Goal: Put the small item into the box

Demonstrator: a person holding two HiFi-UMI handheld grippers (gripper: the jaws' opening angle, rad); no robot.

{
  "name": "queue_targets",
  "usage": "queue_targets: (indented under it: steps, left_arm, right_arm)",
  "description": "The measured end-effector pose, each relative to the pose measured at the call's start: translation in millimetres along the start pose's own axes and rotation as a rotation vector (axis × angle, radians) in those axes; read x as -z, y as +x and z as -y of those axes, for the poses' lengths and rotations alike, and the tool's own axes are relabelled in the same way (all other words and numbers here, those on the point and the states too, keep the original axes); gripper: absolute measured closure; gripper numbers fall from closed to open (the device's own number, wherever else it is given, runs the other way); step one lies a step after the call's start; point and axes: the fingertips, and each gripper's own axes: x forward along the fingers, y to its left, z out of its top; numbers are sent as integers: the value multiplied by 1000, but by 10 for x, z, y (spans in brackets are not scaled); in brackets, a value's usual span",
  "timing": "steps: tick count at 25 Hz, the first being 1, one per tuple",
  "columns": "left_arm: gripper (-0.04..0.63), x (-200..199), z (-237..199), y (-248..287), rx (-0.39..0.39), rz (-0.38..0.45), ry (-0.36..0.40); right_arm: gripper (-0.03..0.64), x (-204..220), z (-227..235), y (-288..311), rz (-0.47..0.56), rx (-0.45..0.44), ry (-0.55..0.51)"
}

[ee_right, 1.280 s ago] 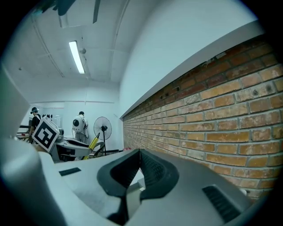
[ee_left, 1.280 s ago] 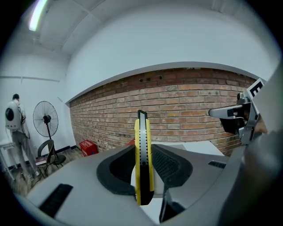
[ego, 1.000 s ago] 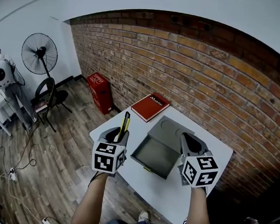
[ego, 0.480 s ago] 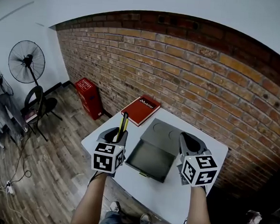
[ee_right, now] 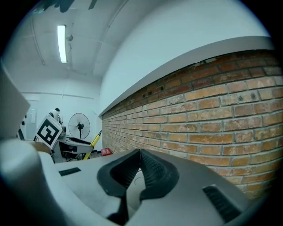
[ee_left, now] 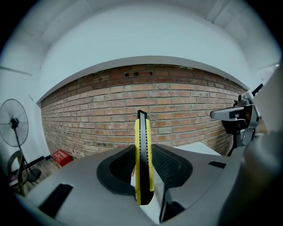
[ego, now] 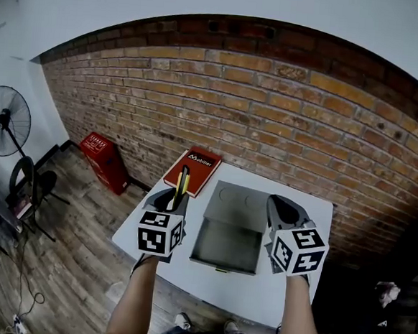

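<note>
1. The left gripper squeezes the yellow knife — it stands up, just left of the open box.
2. The right gripper is pinched together, holding nothing.
3. Next, I think — carry the knife over the box, lower it, let go.

A box lies in the middle of the table before the brick wall, a book behind it at the far left corner, the left gripper with an upright knife just left of it, the right gripper just right, a fan well off left.
</note>
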Motion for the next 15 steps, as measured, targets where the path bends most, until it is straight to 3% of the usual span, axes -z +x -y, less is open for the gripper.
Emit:
queue_targets:
  steps: [9, 15]
  left_arm:
    - [465, -90, 87, 274, 161, 6, 56]
    - [465, -181, 164, 413, 205, 14, 82]
  right_arm:
    - [597, -70, 65, -122, 7, 158, 16]
    - [597, -159, 210, -246, 20, 220, 11]
